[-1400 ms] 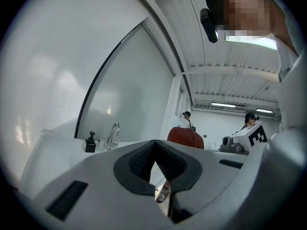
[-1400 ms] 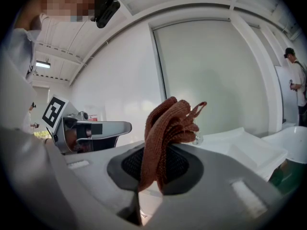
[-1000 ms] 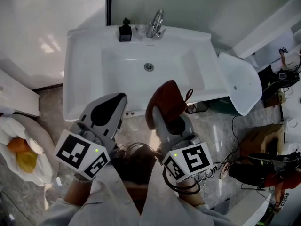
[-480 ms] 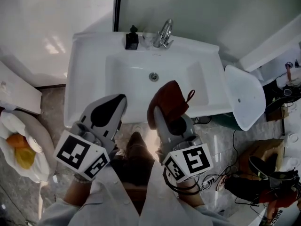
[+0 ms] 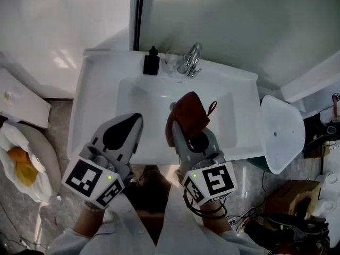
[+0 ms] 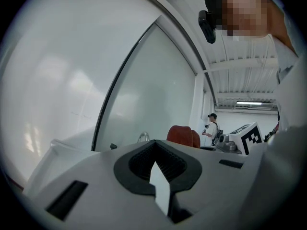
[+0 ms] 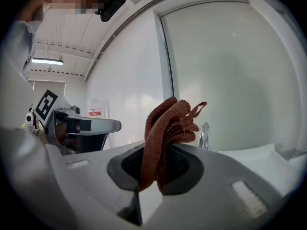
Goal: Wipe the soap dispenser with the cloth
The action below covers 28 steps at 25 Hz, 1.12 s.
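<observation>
Because the right gripper [image 5: 179, 130] has its jaws closed tight on a bunched fold of the rust-red knitted cloth [image 5: 189, 112], a soft wad with a small loop stands out beyond the tips, over the front half of the white sink [image 5: 95, 97]. It looks limp and light and should mould round corners rather than scrape. Beside it, over the sink's front edge, the left gripper [image 5: 136, 118] has its jaws drawn together with nothing between them. Farther off, the soap dispenser [image 5: 151, 64], a small black square bottle with a pump top, stands upright on the sink's back edge, just left of the chrome faucet [image 5: 192, 59] and well apart from both grippers. It is probably light and liable to slide or tip on the glossy ceramic. The free gripper would best pinch it low on its flat sides, clear of the pump head, which would give under pressure.
</observation>
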{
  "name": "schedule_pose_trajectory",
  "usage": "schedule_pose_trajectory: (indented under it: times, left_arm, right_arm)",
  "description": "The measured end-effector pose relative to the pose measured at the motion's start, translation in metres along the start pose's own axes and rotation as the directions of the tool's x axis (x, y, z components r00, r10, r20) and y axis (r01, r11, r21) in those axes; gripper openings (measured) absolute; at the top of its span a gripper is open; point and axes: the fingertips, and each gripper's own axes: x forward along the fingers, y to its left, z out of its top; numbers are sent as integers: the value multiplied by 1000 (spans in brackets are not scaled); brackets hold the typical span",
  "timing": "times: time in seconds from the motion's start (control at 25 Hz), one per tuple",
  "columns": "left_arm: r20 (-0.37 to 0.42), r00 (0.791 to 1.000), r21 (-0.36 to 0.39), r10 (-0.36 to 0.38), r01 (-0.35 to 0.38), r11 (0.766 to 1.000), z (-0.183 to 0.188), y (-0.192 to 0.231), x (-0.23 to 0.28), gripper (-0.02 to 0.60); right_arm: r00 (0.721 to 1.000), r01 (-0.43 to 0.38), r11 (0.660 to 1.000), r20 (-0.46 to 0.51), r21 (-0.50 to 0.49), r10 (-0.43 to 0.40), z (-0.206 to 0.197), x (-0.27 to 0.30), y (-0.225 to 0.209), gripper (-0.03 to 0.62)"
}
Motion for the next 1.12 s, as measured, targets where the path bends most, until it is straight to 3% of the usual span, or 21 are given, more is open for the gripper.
schedule_pose_trajectory:
  times: [0.64, 0.96, 1.12]
  left_arm:
    - [2, 977, -30, 215, -214, 976, 6, 42, 63, 5]
    - [-10, 964, -16, 267, -267, 964, 7, 56, 67, 5]
    - [-14, 966, -24, 260, -260, 965, 8, 67, 67, 5]
  right_arm:
    - [971, -223, 969, -111, -103, 212, -14, 87, -39, 55]
    - [957, -266, 952, -158, -151, 242, -28, 115, -32, 55]
    - [959, -254, 957, -163, -142, 230, -34, 130, -26, 55]
